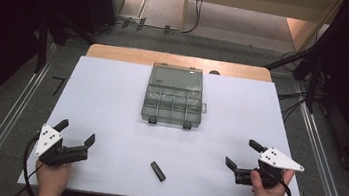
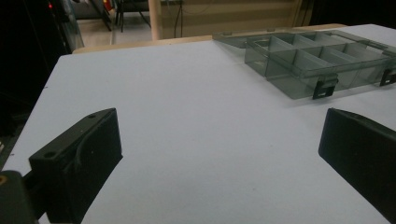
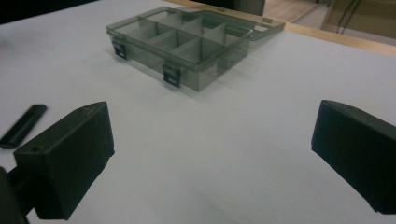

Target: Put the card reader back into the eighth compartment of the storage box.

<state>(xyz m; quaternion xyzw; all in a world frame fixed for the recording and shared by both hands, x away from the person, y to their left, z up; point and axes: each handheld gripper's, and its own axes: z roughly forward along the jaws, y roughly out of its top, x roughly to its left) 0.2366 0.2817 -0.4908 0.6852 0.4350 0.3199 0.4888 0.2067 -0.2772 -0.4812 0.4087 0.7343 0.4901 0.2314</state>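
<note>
A clear grey compartment box (image 1: pixel 172 101) lies open in the middle of the white table top (image 1: pixel 111 100), its lid folded back toward the far side. It also shows in the left gripper view (image 2: pixel 317 58) and the right gripper view (image 3: pixel 187 42); its compartments look empty. A small flat black bar (image 1: pixel 157 171) lies near the front edge, also seen as the bar (image 3: pixel 22 125). My left gripper (image 1: pixel 75 132) rests at the front left, open with nothing between its fingers. My right gripper (image 1: pixel 242 153) rests at the front right, open too.
The table's wooden far edge (image 1: pixel 177 60) shows behind the white surface. Metal rails (image 1: pixel 2 127) run along both sides on the floor, with cables and dark stands around. A wide stretch of bare white surface lies between the grippers and the box.
</note>
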